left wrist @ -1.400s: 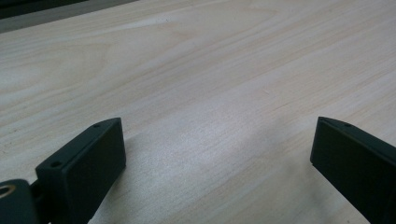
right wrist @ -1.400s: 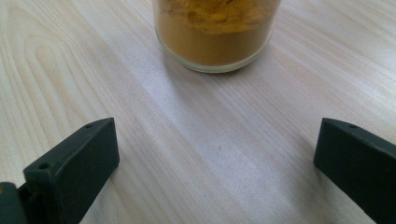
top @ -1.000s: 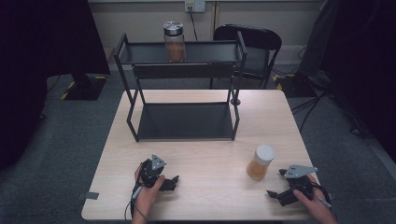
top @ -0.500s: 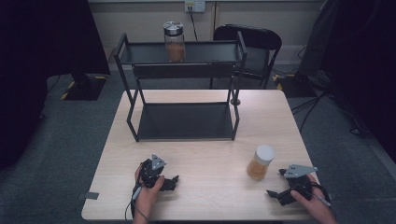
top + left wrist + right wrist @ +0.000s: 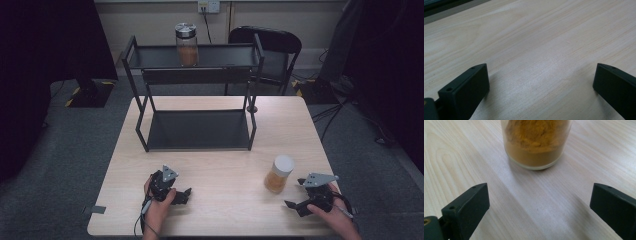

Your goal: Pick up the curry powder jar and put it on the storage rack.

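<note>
The right gripper (image 5: 296, 199), jaws spread wide, is being held just short of the spice jar (image 5: 278, 174) ahead; the left gripper (image 5: 186, 194) is likewise being held agape.

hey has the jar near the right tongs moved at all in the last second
No. The jar sits at the same spot on the table, right of the rack's front corner, as before. The right tongs are open, short of it.

A: What do the left tongs (image 5: 186, 195) look like?
B: Black, blocky jaws with small screw holes, a grey three-cornered plate on top, a thin cable trailing.
A: The right tongs (image 5: 293, 205)?
B: The same build.
</note>
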A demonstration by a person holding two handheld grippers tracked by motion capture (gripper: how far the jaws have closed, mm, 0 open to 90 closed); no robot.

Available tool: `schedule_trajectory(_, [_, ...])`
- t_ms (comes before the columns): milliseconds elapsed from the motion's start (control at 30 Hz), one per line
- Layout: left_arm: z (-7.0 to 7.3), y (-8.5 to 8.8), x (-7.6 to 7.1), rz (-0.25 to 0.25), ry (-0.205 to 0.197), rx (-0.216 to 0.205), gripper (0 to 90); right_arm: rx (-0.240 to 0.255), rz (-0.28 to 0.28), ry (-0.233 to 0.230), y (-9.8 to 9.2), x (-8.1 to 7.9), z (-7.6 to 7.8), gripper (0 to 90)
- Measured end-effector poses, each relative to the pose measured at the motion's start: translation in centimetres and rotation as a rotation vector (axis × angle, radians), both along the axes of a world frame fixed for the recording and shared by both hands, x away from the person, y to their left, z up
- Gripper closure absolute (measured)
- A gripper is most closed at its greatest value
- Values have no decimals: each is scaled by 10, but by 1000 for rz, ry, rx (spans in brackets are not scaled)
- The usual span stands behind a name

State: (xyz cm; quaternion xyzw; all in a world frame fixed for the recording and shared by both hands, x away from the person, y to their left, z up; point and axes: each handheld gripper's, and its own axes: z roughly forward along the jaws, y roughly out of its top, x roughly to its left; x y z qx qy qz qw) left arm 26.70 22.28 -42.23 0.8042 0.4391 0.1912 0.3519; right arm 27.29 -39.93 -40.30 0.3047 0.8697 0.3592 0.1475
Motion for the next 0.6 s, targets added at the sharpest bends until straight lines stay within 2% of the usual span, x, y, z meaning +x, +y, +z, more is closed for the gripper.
schedule_trajectory(467, [0,0,1,0,-1,-1,0,31,-35,-26,7,0,15,14])
schedule_trajectory(600, [0,0,1,0,-1,-1,0,68,-29,-32,8,4,16,14])
